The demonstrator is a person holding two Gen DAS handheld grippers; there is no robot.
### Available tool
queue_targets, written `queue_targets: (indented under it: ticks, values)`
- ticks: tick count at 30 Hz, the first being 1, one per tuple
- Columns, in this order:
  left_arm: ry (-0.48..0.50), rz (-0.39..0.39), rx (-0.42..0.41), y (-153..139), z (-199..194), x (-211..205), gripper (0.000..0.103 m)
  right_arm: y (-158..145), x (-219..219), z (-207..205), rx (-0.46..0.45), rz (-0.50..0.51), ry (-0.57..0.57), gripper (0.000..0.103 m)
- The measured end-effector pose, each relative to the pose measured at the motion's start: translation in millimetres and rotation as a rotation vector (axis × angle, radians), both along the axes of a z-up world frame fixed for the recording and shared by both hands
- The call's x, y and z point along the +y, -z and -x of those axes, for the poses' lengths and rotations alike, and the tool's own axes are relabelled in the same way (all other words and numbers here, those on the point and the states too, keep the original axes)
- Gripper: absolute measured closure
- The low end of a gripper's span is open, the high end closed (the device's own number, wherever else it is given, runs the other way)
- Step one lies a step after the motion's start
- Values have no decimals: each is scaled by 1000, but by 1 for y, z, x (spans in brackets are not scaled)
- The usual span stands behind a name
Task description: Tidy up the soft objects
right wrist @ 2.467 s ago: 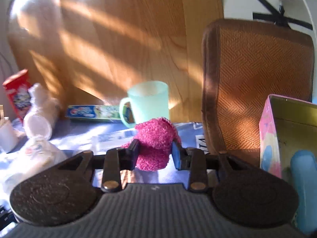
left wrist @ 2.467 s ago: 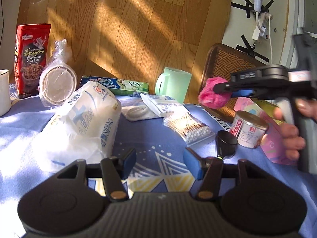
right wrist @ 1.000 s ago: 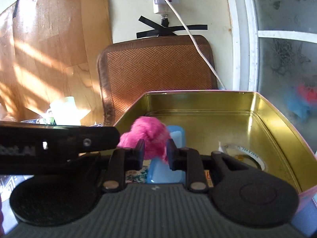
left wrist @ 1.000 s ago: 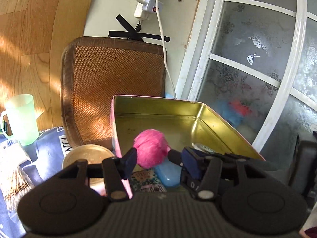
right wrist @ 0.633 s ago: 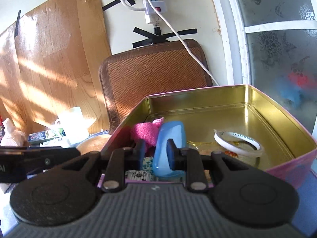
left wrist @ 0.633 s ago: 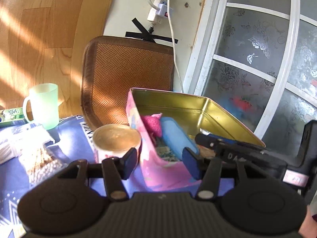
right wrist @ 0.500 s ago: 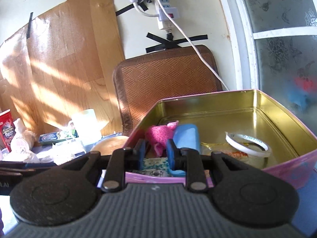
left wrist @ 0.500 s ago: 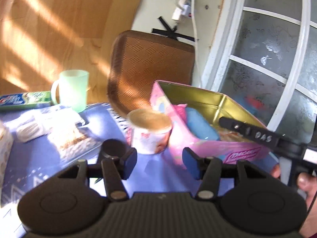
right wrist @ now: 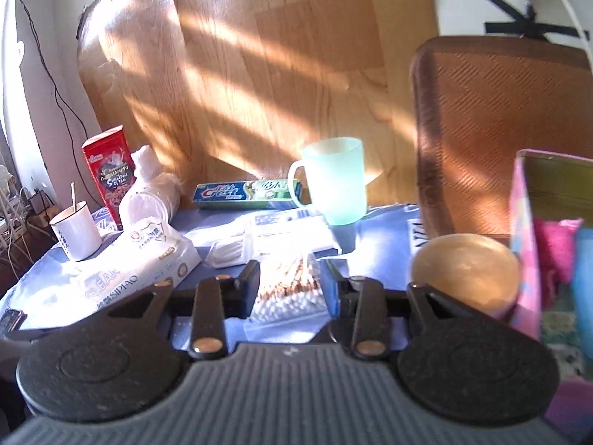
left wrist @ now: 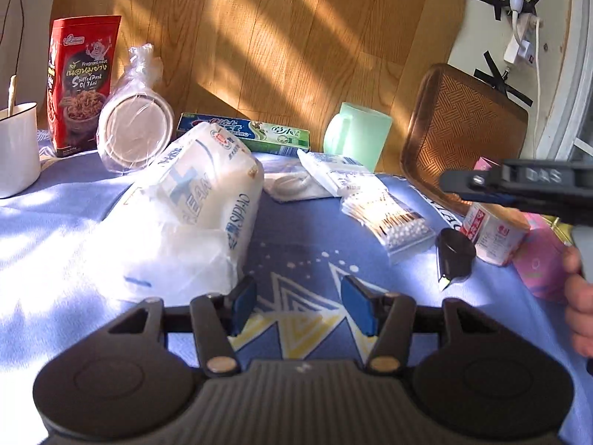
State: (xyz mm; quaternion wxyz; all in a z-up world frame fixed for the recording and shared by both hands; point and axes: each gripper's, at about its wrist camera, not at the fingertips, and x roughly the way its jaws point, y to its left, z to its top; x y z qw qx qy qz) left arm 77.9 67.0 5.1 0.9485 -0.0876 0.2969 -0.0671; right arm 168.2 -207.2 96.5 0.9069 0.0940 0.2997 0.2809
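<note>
Both grippers are empty here. Our left gripper (left wrist: 298, 306) sits apart over the blue surface (left wrist: 296, 259) with nothing between its pads, just beside the tissue pack (left wrist: 192, 218). Our right gripper (right wrist: 289, 289) is opening, gripping nothing, cotton swabs (right wrist: 289, 285) lying beyond it. Further right, the pink fluffy thing (right wrist: 556, 252) sits inside the pink tin (right wrist: 524, 244), next to a can (right wrist: 465, 270).
</note>
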Motion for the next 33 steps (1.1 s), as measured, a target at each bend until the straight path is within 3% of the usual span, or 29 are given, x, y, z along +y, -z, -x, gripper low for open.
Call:
queue_targets:
  ticks: [3, 6, 13, 17, 20, 24, 29, 33]
  values:
    - [3, 11, -41, -2, 5, 1, 51, 7, 26, -47, 93, -11, 30, 41]
    - [-5, 23, -76, -4, 10, 3, 51, 15, 51, -88, 151, 18, 80, 34]
    - [-21, 20, -167, -9, 22, 2, 47, 29, 91, -137, 199, 169, 99, 32]
    - [-21, 31, -184, -10, 24, 3, 46, 49, 99, -150, 283, 206, 93, 20]
    - [-24, 37, -188, -10, 25, 4, 45, 47, 107, -147, 274, 256, 79, 20]
    - [-33, 42, -203, -12, 28, 5, 41, 39, 111, -134, 289, 332, -23, 20]
    - [-67, 79, -235, -14, 33, 13, 34, 30, 87, -100, 296, 359, -142, 22]
    - [-70, 100, -248, -14, 35, 16, 34, 25, 70, -51, 249, 345, -328, 23]
